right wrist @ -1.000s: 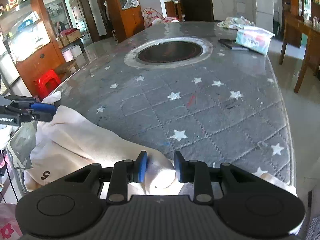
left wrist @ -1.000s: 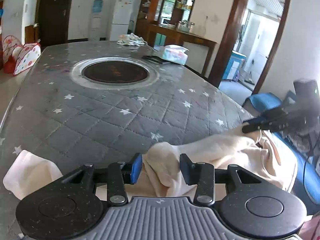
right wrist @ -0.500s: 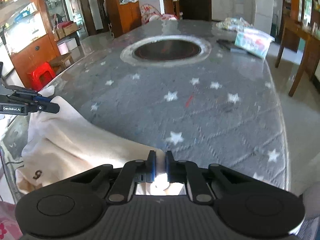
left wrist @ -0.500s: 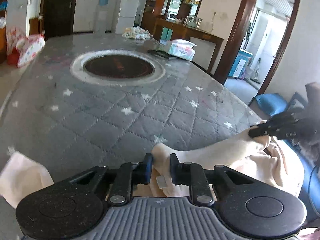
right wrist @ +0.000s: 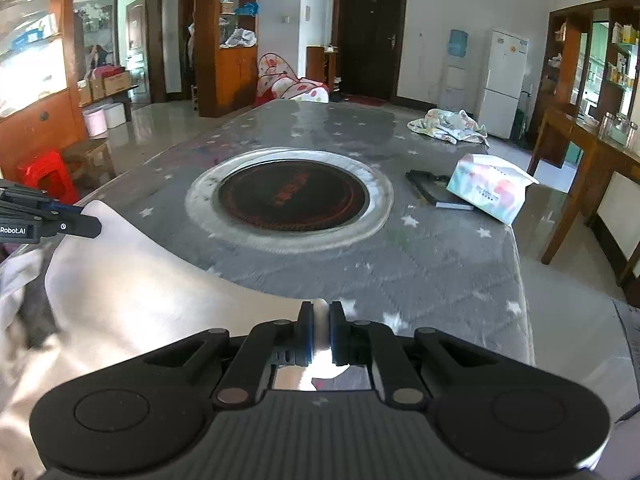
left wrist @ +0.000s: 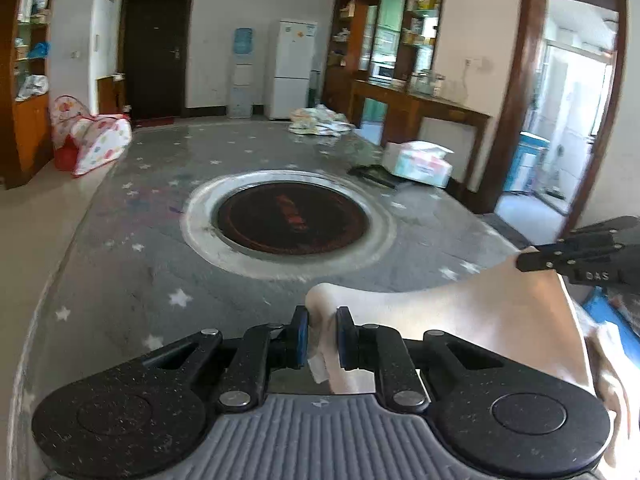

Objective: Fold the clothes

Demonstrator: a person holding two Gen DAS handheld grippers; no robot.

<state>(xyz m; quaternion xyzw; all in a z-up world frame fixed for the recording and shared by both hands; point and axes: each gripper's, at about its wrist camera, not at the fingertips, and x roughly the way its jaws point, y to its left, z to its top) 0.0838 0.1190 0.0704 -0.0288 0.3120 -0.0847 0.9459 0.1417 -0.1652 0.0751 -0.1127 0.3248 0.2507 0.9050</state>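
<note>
A cream garment (left wrist: 472, 312) hangs stretched between both grippers above the near end of the grey star-patterned table (left wrist: 132, 264). My left gripper (left wrist: 322, 336) is shut on one corner of it. My right gripper (right wrist: 319, 334) is shut on the other corner of the cream garment (right wrist: 132, 280). Each view shows the other gripper at its edge: the right gripper (left wrist: 532, 262) at the right, the left gripper (right wrist: 86, 222) at the left. The garment's lower part drops out of view below the table edge.
A round dark hotplate (left wrist: 292, 218) with a metal ring sits in the table's middle. Farther back lie a tissue pack (right wrist: 486, 188), a black flat item (right wrist: 432, 192) and a crumpled patterned cloth (right wrist: 448, 126). A wooden side table (right wrist: 592, 160) stands to the right.
Both grippers closed on the garment's corners, then lifted and carried it forward over the table. The cloth now hangs taut between them instead of lying bunched at the near edge.
</note>
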